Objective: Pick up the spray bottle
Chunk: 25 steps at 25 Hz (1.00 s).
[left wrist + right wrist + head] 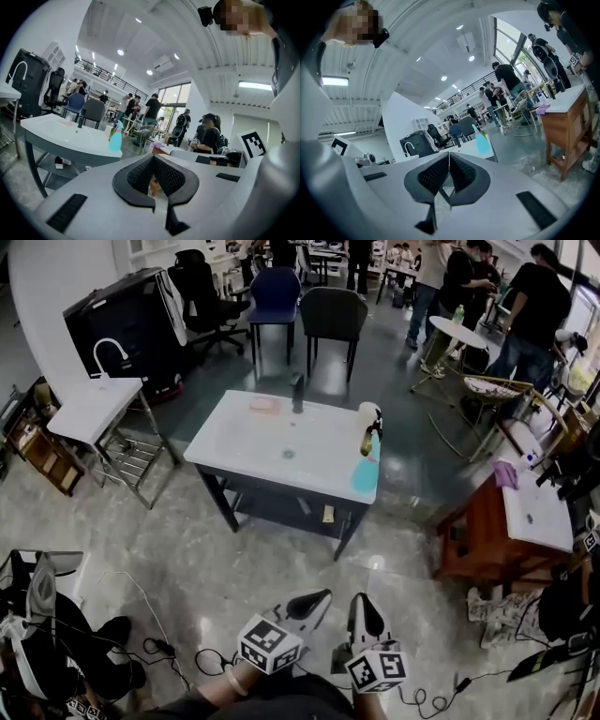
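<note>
White left gripper (320,597), right gripper (361,602), black-padded

We see an evenly lit hall. Round ceiling lights (120,52) shine high above the left claw (152,180), and daylight pours through tall windows (513,42) up and right of the right claw (449,174). In the head view the polished floor (375,563) just ahead of both claws throws back a small glare spot, and the white desk (281,442) farther ahead gleams softly. Both claw views bend strongly toward dark rounded corners. The claw bodies up close look soft and the hall beyond looks sharper.
</note>
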Each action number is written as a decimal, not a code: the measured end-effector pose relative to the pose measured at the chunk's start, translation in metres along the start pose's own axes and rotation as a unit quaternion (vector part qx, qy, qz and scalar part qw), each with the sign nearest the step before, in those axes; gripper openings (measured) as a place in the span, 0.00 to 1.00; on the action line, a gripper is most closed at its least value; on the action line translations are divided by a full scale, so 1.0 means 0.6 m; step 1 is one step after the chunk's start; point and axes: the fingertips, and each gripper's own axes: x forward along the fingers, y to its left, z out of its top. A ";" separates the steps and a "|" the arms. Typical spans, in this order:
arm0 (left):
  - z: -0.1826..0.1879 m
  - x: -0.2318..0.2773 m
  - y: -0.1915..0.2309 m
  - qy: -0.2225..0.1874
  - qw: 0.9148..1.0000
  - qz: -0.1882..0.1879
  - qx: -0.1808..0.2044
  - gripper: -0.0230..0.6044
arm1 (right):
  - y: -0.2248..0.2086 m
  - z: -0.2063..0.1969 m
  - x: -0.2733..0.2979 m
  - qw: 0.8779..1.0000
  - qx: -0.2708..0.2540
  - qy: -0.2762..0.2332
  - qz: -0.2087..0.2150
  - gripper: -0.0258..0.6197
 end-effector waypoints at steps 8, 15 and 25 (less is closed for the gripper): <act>0.032 0.040 0.072 0.000 1.000 -0.009 0.000 0.05 | -0.009 0.008 0.085 1.000 -0.001 0.003 -0.008 0.05; 0.057 0.085 0.120 0.001 0.999 -0.031 0.010 0.05 | -0.028 0.020 0.146 1.000 -0.003 -0.009 -0.023 0.05; 0.068 0.102 0.157 -0.001 0.999 -0.044 0.001 0.05 | -0.033 0.023 0.180 0.999 -0.013 -0.009 -0.039 0.05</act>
